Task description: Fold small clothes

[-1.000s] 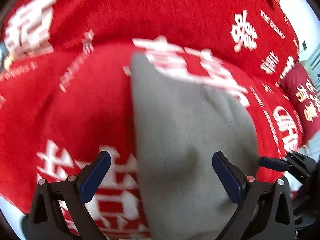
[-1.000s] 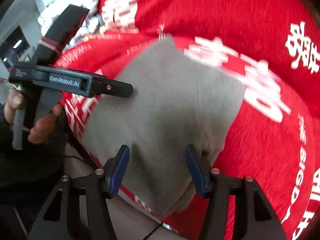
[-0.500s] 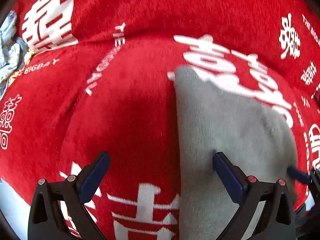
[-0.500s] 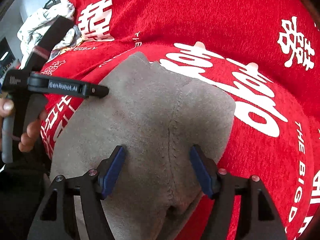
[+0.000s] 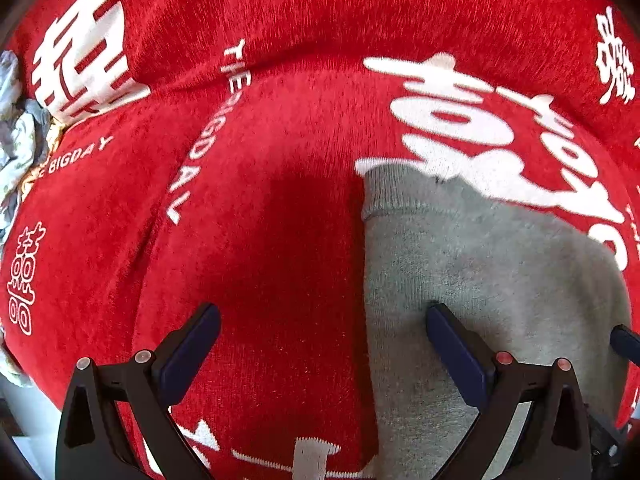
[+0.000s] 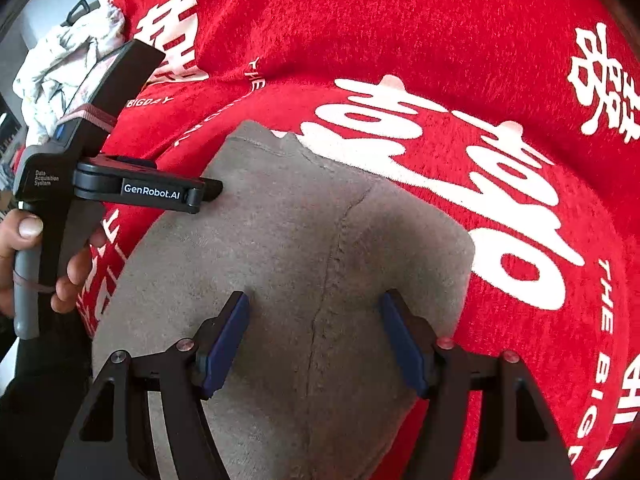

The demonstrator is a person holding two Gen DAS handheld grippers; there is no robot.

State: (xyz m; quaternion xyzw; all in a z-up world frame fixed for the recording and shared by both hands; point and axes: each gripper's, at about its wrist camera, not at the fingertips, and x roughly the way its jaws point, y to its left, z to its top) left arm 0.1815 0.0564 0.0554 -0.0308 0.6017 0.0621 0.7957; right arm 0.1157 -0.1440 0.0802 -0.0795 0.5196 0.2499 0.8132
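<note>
A small grey knit garment [image 6: 304, 248] lies flat on a red blanket [image 6: 400, 32] with white lettering; a seam runs down its middle. In the left wrist view the garment [image 5: 480, 280] fills the lower right. My left gripper [image 5: 322, 340] is open and empty, straddling the garment's left edge, its right finger over the grey cloth. From the right wrist view the left gripper [image 6: 208, 194] reaches in from the left, its tip on the garment's left edge. My right gripper [image 6: 316, 332] is open and empty, low over the garment's near part, astride the seam.
A heap of pale crumpled clothes [image 6: 64, 64] lies at the far left of the blanket, also at the left rim of the left wrist view [image 5: 16, 128]. The red blanket [image 5: 260, 240] is bare left of the garment.
The garment went from lifted and blurred to lying flat and spread. The left gripper shifted left, so the garment now sits to its right. The right gripper came lower and opened wider.
</note>
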